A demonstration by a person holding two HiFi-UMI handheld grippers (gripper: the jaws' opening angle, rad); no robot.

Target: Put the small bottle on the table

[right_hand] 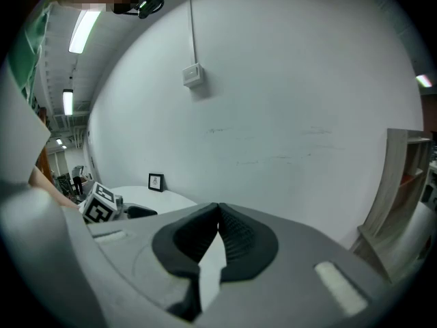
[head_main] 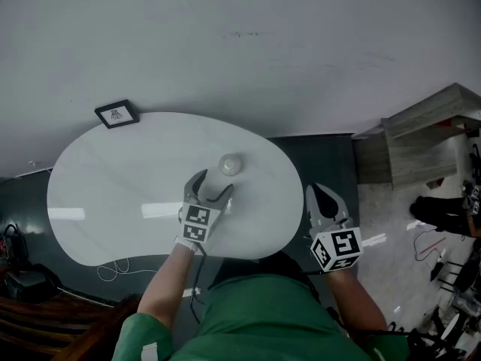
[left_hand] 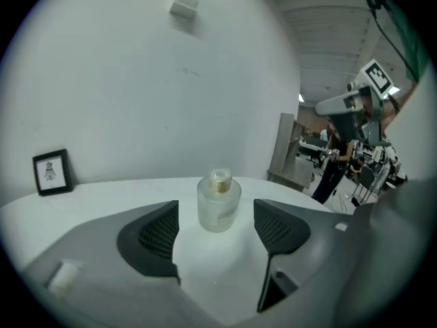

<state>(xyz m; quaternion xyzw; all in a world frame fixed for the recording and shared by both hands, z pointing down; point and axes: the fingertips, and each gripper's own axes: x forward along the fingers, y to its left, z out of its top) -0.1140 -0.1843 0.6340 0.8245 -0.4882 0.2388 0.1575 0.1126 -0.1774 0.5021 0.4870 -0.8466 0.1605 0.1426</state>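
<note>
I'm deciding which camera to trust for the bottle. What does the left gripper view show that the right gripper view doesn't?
Only the left gripper view shows the small bottle. It stands upright on the white table, just ahead of the left gripper's open jaws and touching neither jaw.

Only the right gripper view shows the right gripper's own jaws, closed together with nothing between them.

Both views show the table, the framed picture standing on it, the white wall and the wall box. Each also shows the other gripper's marker cube.
</note>
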